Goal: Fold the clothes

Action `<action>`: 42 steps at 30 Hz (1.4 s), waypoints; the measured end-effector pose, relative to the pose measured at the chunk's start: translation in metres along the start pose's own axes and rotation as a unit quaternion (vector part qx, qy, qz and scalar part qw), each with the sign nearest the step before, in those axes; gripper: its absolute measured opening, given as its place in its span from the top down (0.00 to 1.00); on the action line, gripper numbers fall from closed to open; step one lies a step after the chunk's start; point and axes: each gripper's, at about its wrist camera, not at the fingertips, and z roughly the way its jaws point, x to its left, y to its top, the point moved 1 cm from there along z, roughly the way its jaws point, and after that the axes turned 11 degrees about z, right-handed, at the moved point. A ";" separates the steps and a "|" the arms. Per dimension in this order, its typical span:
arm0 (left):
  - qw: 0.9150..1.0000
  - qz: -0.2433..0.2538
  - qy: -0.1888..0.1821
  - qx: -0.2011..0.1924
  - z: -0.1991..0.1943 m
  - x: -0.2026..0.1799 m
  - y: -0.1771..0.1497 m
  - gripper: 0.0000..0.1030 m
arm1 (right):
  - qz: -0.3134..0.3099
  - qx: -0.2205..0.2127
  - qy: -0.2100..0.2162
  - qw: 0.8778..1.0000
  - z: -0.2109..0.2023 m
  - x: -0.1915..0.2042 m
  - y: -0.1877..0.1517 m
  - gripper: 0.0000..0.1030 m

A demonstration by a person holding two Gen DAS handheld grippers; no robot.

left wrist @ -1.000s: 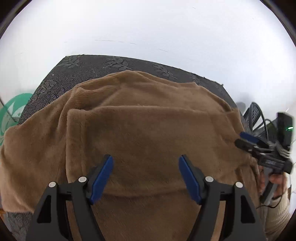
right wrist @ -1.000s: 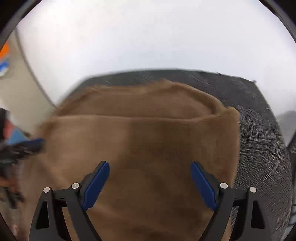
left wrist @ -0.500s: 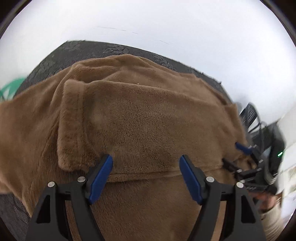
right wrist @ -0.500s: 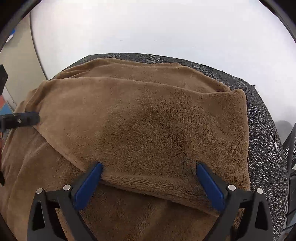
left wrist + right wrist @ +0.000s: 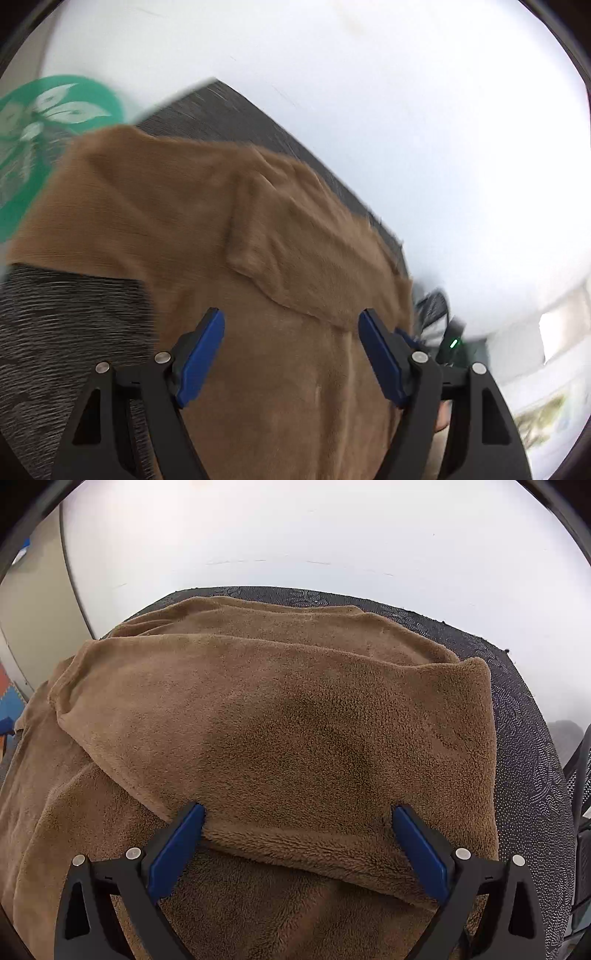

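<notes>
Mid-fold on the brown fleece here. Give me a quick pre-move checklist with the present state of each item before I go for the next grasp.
1. Right hand-held gripper open and empty: ok, blue pads spread wide over the fleece, pinching nothing.
2. Left hand-held gripper open and empty: ok, pads apart above the cloth.
3. Folded flap edge within the right gripper's reach: ok, the edge of the brown fleece garment runs between its fingertips.
4. Garment fully on the dark patterned surface: cannot tell, the near and left parts run out of view.
5. Left view sharp enough to aim: not ok, motion-blurred.
6. Folded layer flat: ok, with light wrinkles at the far edge.
</notes>
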 end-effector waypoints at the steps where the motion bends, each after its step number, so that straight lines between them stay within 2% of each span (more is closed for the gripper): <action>1: 1.000 -0.013 0.000 -0.009 -0.013 0.011 0.002 0.21 | 0.000 0.000 0.000 1.000 0.000 0.000 0.000 0.01; 5: 0.996 -0.077 0.020 -0.039 -0.055 0.059 0.009 0.18 | -0.001 0.000 -0.001 1.000 -0.001 0.001 0.000 0.01; 9: 0.986 -0.163 -0.009 -0.037 -0.075 0.114 0.007 0.16 | -0.002 -0.001 -0.003 1.000 -0.001 0.002 0.000 0.01; 10: 0.983 -0.179 -0.014 -0.035 -0.076 0.125 0.006 0.15 | -0.002 -0.001 -0.003 1.000 -0.001 0.002 0.000 0.01; 16: 0.972 -0.232 0.015 -0.021 -0.070 0.182 0.007 0.15 | -0.002 -0.002 -0.006 1.000 -0.001 0.001 0.000 0.01; 19: 0.967 -0.254 0.002 0.005 -0.049 0.205 0.007 0.15 | -0.002 -0.002 -0.007 1.000 -0.001 0.001 0.000 0.01; 23: 0.948 -0.311 -0.061 0.040 -0.014 0.231 -0.007 0.15 | -0.001 -0.003 -0.007 1.000 -0.002 0.001 0.000 0.01; 25: 0.932 -0.341 -0.114 0.045 0.001 0.237 -0.013 0.15 | -0.001 -0.002 -0.007 1.000 -0.002 0.001 0.000 0.01; 27: 0.912 -0.371 -0.168 0.048 0.017 0.242 -0.018 0.15 | -0.001 -0.002 -0.008 1.000 -0.002 0.001 0.000 0.01; 28: 0.905 -0.380 -0.182 0.051 0.023 0.243 -0.020 0.15 | -0.001 -0.002 -0.008 1.000 -0.002 0.002 0.000 0.01; 31: 0.889 -0.403 -0.207 0.061 0.037 0.247 -0.021 0.15 | -0.001 -0.002 -0.008 1.000 -0.002 0.001 0.000 0.01; 34: 0.875 -0.433 -0.212 0.033 0.040 0.256 -0.017 0.14 | -0.001 -0.002 -0.009 1.000 -0.001 0.001 0.000 0.01; 36: 0.862 -0.455 -0.223 0.016 0.045 0.263 -0.014 0.10 | -0.001 -0.002 -0.009 1.000 -0.001 0.001 0.000 0.01; 39: 0.845 -0.480 -0.234 0.010 0.060 0.268 -0.012 0.06 | 0.000 -0.003 -0.009 1.000 -0.002 0.001 0.000 0.01; 41: 0.841 -0.489 -0.231 0.007 0.065 0.270 -0.012 0.06 | -0.001 -0.003 -0.009 1.000 -0.002 0.001 0.000 0.01; 42: 0.842 -0.489 -0.226 0.001 0.065 0.271 -0.011 0.06 | -0.001 -0.003 -0.009 1.000 -0.002 0.000 0.000 0.01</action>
